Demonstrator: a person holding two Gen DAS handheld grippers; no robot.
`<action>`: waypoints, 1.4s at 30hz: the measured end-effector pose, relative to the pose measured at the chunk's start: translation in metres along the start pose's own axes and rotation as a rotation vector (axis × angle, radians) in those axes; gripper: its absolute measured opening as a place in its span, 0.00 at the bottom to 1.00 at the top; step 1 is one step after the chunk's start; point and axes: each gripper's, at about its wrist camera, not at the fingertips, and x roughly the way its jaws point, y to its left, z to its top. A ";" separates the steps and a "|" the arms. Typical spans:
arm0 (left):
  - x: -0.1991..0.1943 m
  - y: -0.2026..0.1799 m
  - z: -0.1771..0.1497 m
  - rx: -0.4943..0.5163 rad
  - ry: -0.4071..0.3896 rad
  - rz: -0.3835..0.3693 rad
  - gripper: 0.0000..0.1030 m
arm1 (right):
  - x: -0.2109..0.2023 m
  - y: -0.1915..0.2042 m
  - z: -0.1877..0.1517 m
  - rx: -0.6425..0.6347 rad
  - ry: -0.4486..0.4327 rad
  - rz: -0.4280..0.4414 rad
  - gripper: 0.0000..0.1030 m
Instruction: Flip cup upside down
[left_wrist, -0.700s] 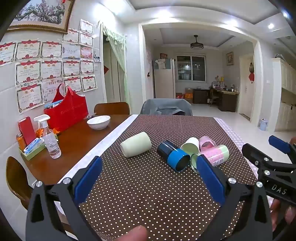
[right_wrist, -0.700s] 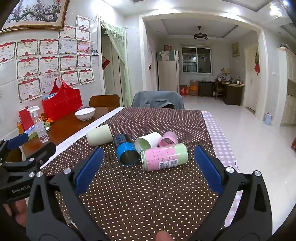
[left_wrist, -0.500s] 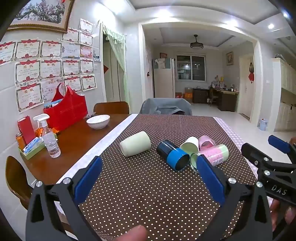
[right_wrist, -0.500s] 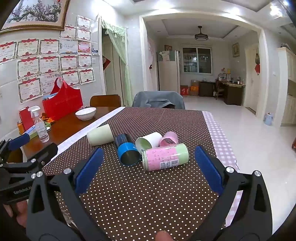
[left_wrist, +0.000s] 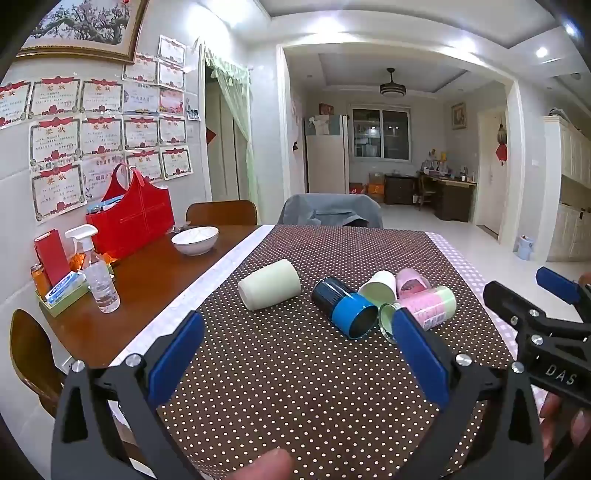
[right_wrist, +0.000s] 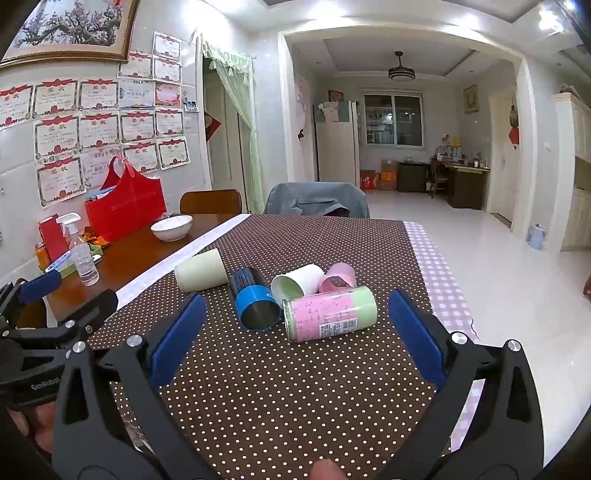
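Several cups lie on their sides on the brown dotted cloth (left_wrist: 295, 369): a pale green cup (left_wrist: 269, 284) (right_wrist: 201, 275), a blue cup (left_wrist: 343, 308) (right_wrist: 255, 302), a white cup (left_wrist: 378, 288) (right_wrist: 298, 282), a small pink cup (left_wrist: 410, 282) (right_wrist: 338, 277), and a pink-and-green cup (left_wrist: 424, 308) (right_wrist: 330, 314). My left gripper (left_wrist: 295, 354) is open and empty, short of the cups. My right gripper (right_wrist: 291, 339) is open and empty, its blue pads (right_wrist: 177, 336) flanking the pink-and-green cup from in front, apart from it.
On the bare wood at left stand a white bowl (left_wrist: 195, 240), a spray bottle (left_wrist: 96, 273), a red bag (left_wrist: 133, 218) and a small tray of items (left_wrist: 61, 291). Chairs (left_wrist: 221, 212) stand at the far end. The table's right edge (right_wrist: 443, 280) drops to the floor.
Both grippers have moved slightly forward toward the cups; the cups have not moved and both grippers stay open.
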 end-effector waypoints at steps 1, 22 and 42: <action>0.001 0.000 -0.001 0.000 0.000 0.001 0.96 | 0.000 0.000 0.000 0.001 0.001 0.000 0.94; 0.008 0.004 -0.006 -0.031 0.017 -0.017 0.96 | -0.004 -0.003 0.006 0.006 -0.008 -0.001 0.94; 0.010 0.004 -0.007 -0.040 0.027 -0.040 0.96 | -0.004 -0.005 0.010 0.010 -0.014 -0.003 0.94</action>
